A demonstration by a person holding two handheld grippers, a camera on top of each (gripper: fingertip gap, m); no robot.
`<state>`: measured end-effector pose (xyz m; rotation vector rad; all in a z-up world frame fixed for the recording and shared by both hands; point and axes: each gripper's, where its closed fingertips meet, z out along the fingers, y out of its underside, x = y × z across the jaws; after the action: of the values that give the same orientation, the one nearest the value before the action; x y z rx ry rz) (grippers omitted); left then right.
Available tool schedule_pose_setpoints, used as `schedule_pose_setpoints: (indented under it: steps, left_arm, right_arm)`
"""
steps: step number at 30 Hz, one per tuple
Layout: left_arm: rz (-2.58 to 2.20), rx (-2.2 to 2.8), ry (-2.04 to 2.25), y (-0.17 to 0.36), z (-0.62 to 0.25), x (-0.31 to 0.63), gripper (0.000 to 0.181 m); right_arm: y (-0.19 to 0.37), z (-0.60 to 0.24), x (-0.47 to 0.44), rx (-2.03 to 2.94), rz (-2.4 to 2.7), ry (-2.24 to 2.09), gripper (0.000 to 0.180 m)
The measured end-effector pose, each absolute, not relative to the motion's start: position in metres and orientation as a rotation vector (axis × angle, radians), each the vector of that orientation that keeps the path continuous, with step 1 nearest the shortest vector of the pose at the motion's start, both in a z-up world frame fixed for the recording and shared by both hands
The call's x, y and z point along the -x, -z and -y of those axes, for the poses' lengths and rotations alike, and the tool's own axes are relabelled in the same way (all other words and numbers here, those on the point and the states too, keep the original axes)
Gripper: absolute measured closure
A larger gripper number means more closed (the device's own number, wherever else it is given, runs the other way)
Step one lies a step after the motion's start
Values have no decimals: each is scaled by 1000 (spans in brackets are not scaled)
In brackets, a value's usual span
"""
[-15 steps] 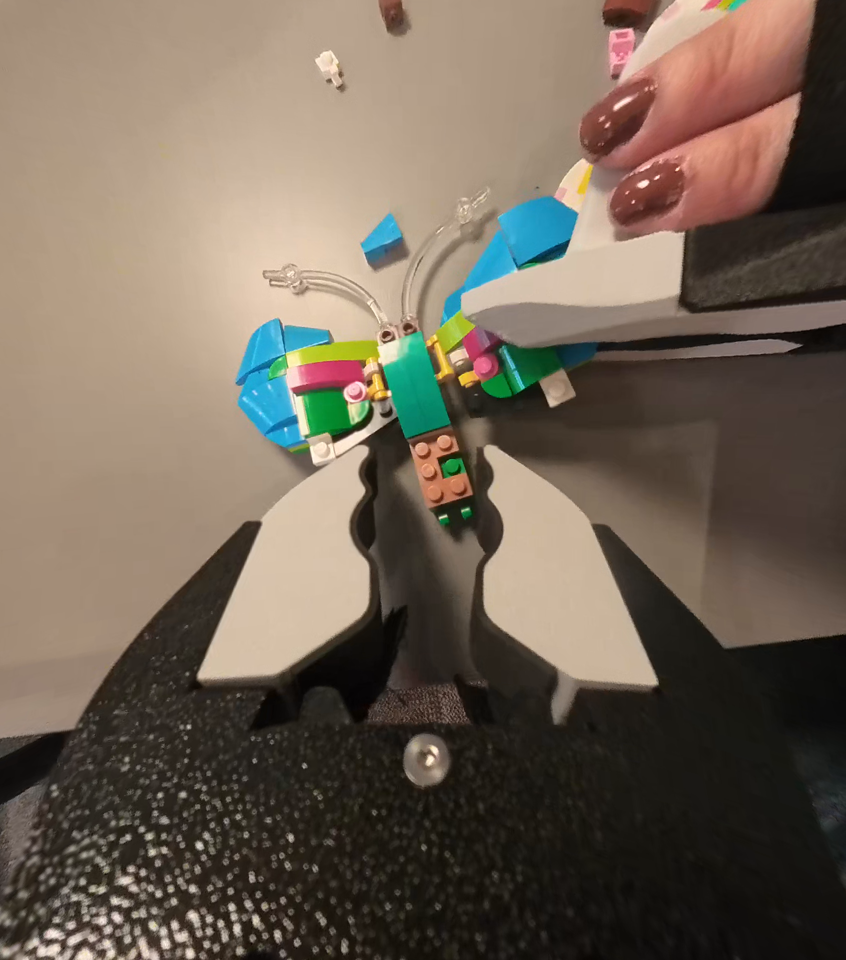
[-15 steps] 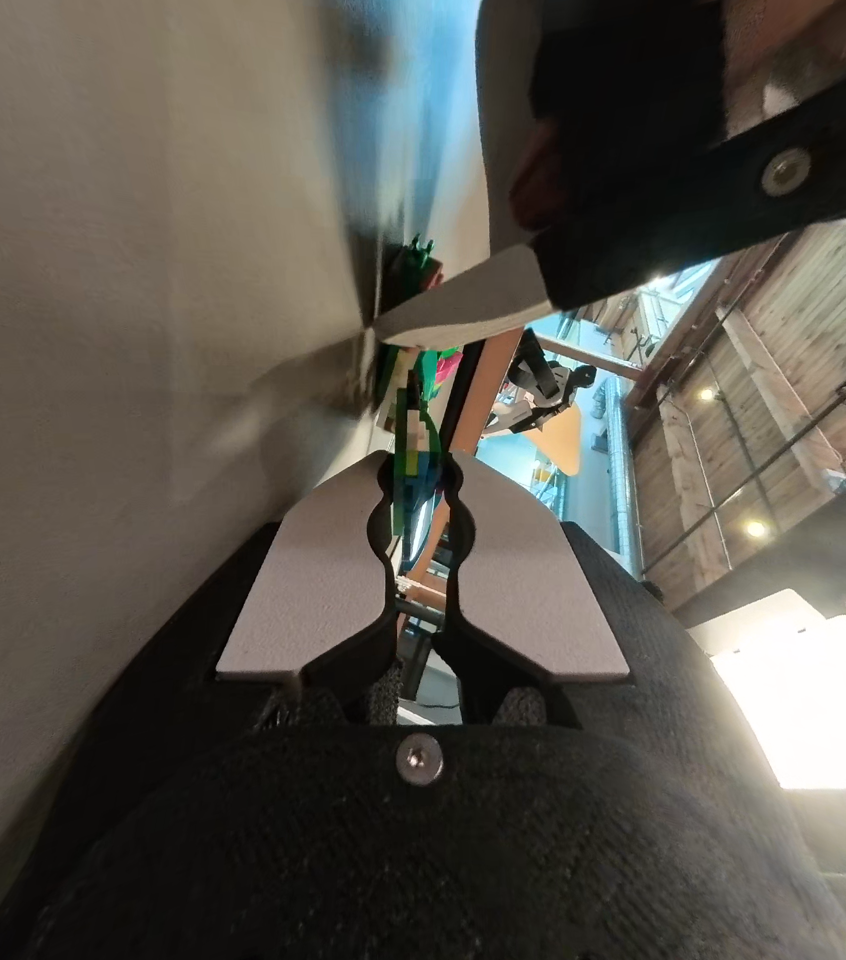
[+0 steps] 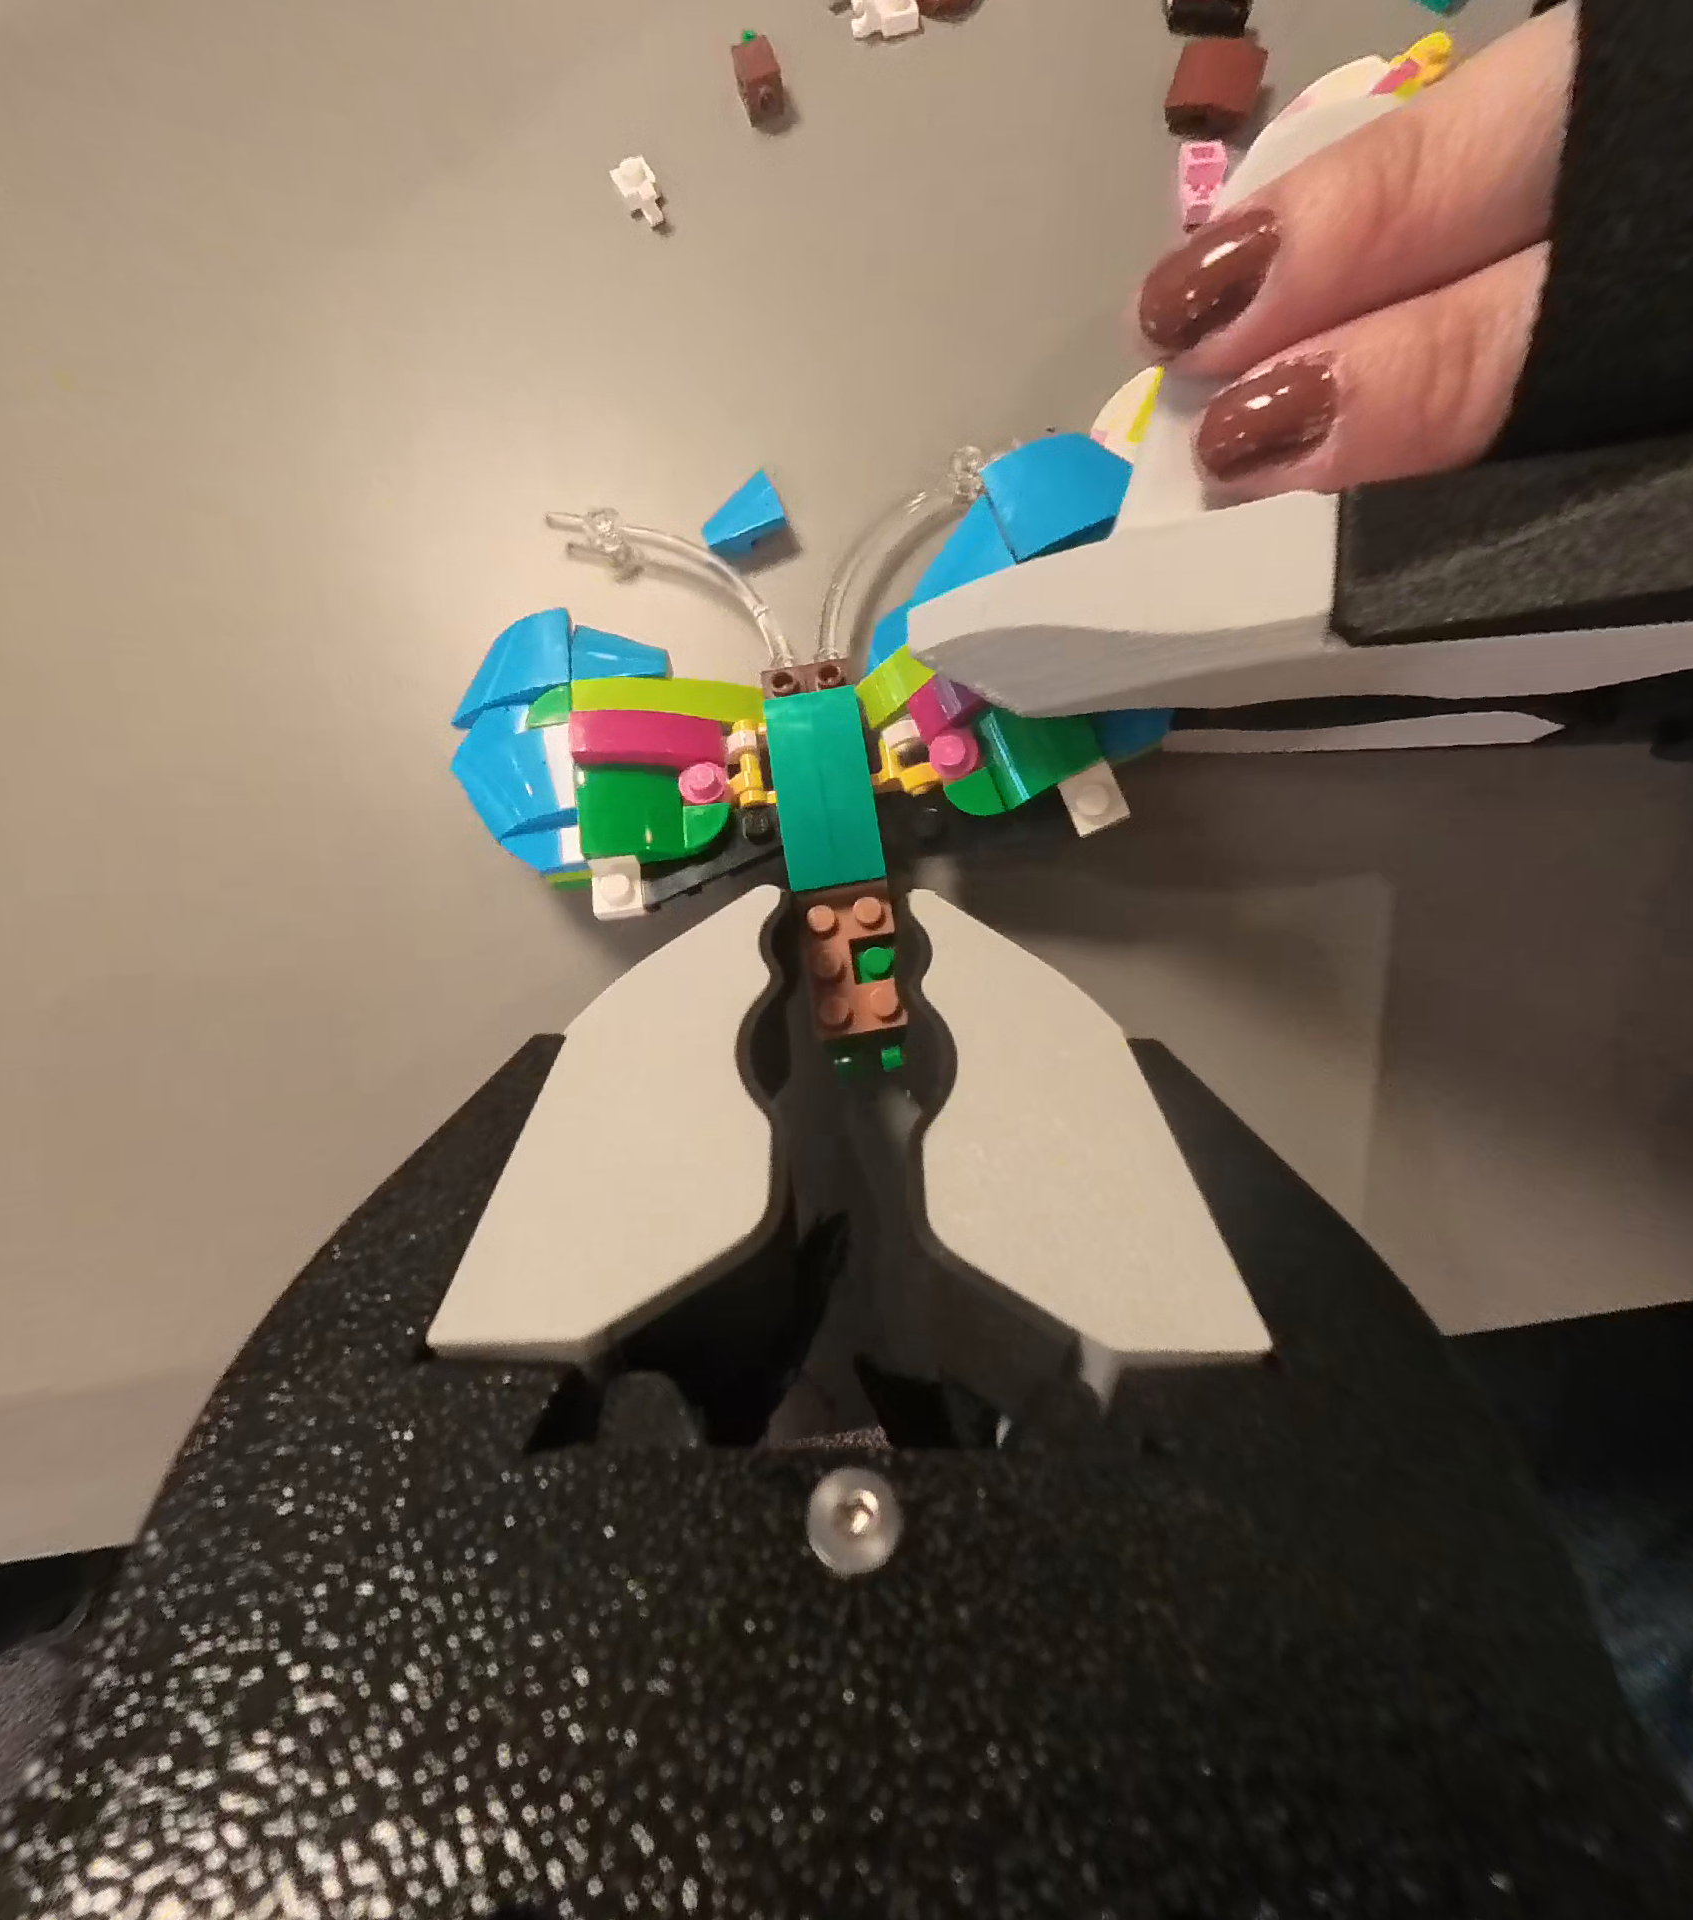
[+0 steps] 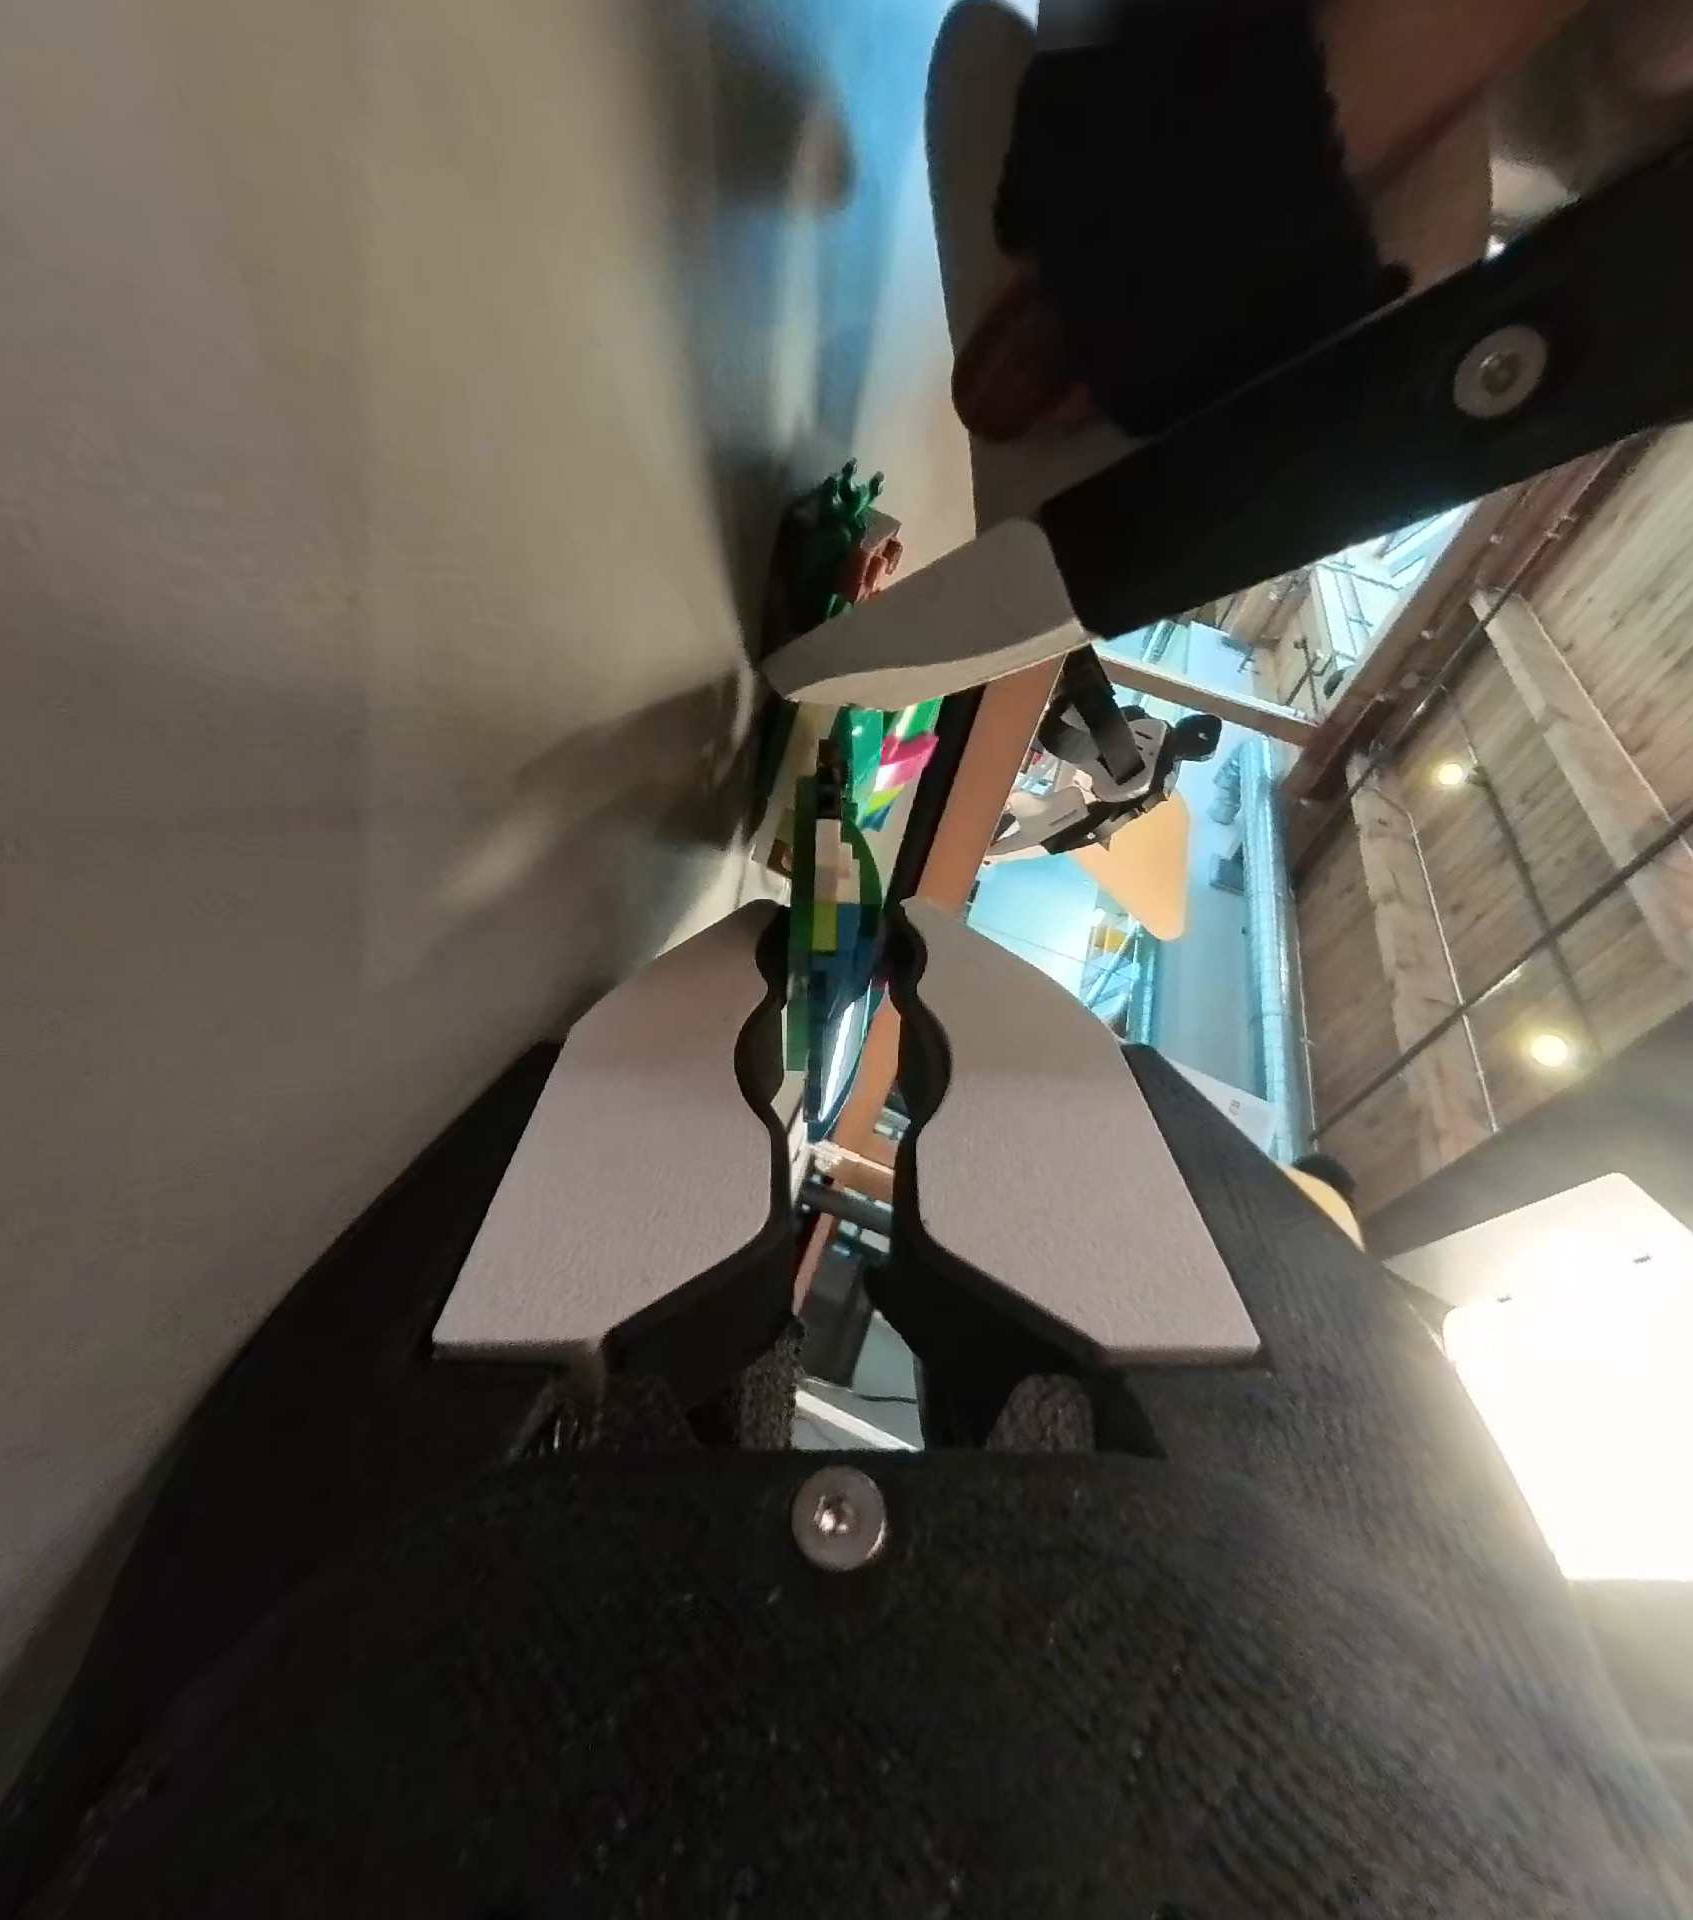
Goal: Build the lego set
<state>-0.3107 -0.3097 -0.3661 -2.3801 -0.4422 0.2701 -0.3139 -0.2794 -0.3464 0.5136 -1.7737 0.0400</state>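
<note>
A: Left wrist view, centre frame. Butterfly model (image 3: 800, 769) lies flat on the grey table (image 3: 198, 416). Left gripper (image 3: 847, 997) has closed in since half a second ago: its brown studded tail (image 3: 857, 971) now sits between the tips, jaws narrowly spread, touching or nearly so. Not a firm pinch that I can confirm.

B: And the right gripper (image 3: 1112, 649)?

A: It enters from the right edge, over the right-hand wing (image 3: 1018, 530), a hand (image 3: 1341, 312) on top of it. In its own view the fingers (image 4: 644, 1122) flank a blurred green-and-blue edge, probably that wing; whether they clamp it I cannot tell.

B: Loose parts?

A: Upper frame: blue slope (image 3: 743, 520) just beside the antennae (image 3: 676, 561), white piece (image 3: 636, 192), brown bricks (image 3: 1211, 88) farther up.

B: Meaning?

A: Body looks braced at the tail, so wing work likely follows. Build unfinished.
</note>
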Motion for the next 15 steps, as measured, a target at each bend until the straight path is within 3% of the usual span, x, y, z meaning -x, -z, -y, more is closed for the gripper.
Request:
schedule_pose_setpoints:
  steps: [15]
  left_arm:
    - [519, 2371, -195, 366, 309, 312, 164]
  right_arm:
    - [345, 275, 316, -429, 1902, 82, 164]
